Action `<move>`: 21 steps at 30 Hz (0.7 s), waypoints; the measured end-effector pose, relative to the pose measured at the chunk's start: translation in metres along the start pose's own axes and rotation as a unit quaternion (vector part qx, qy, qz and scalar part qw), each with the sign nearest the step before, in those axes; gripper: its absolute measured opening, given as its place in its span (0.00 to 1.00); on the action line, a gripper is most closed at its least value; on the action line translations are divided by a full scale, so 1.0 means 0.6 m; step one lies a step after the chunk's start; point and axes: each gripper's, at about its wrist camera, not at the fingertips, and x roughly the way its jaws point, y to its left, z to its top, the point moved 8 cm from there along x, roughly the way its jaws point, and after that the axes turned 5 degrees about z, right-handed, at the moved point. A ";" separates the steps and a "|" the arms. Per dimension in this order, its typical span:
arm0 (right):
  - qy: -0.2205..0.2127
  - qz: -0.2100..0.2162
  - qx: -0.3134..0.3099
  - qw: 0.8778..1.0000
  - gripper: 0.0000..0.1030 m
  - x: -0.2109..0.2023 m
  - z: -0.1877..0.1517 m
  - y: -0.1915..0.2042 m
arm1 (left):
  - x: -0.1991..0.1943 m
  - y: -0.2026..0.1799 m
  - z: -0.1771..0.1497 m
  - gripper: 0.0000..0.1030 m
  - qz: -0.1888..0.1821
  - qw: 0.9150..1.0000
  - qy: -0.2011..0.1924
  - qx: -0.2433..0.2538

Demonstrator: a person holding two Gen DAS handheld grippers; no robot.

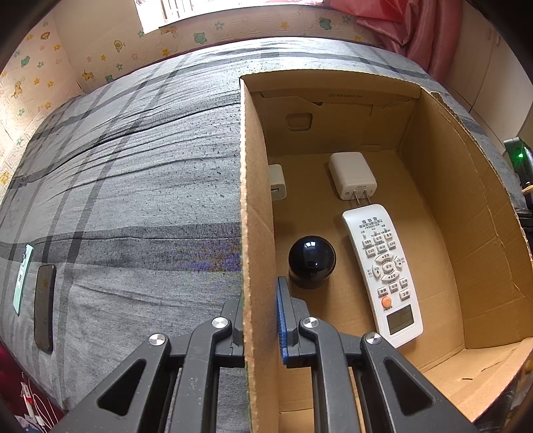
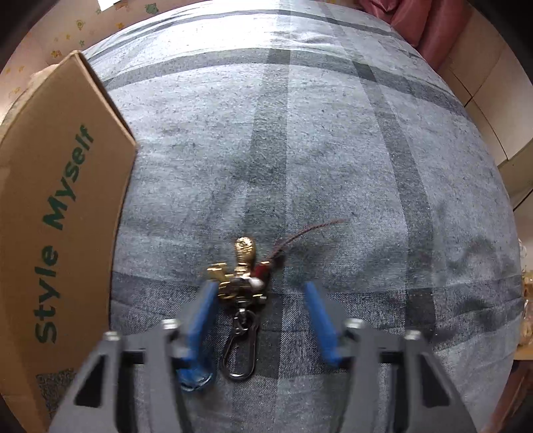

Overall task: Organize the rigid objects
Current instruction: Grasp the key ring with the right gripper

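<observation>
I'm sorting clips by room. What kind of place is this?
Most likely a bedroom in a home: a bed under a grey plaid sheet, wall covering with cartoon animals, and a pink curtain beside the window.

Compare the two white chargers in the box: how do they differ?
The larger charger lies mid-floor with its metal prongs showing, pointing at the remote. The smaller charger sits against the box wall, partly hidden, showing a port and no prongs. Both are white, blocky and rest on the box floor.
</observation>
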 end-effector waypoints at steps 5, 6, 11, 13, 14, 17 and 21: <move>-0.003 -0.005 -0.007 1.000 0.27 -0.009 -0.003 0.015 | -0.001 0.001 0.000 0.12 -0.002 1.000 0.000 -0.001; -0.005 -0.002 -0.005 1.000 0.27 -0.012 -0.004 0.016 | -0.001 0.001 0.000 0.12 -0.002 1.000 0.000 0.000; -0.014 0.008 -0.003 1.000 0.27 -0.041 -0.007 0.011 | 0.000 0.003 0.000 0.12 -0.006 1.000 0.001 -0.004; -0.017 0.010 -0.004 1.000 0.27 -0.053 -0.007 0.010 | 0.001 0.002 0.000 0.12 -0.004 1.000 0.001 -0.002; -0.020 0.010 -0.004 1.000 0.27 -0.061 -0.007 0.012 | 0.001 0.002 0.000 0.12 -0.004 1.000 0.000 -0.002; -0.029 0.013 -0.003 0.999 0.27 -0.083 -0.006 0.009 | 0.000 0.001 0.000 0.12 -0.003 1.000 0.000 -0.001; -0.039 0.017 -0.005 0.999 0.27 -0.102 -0.004 0.002 | 0.001 -0.001 0.000 0.12 -0.002 1.000 0.000 0.000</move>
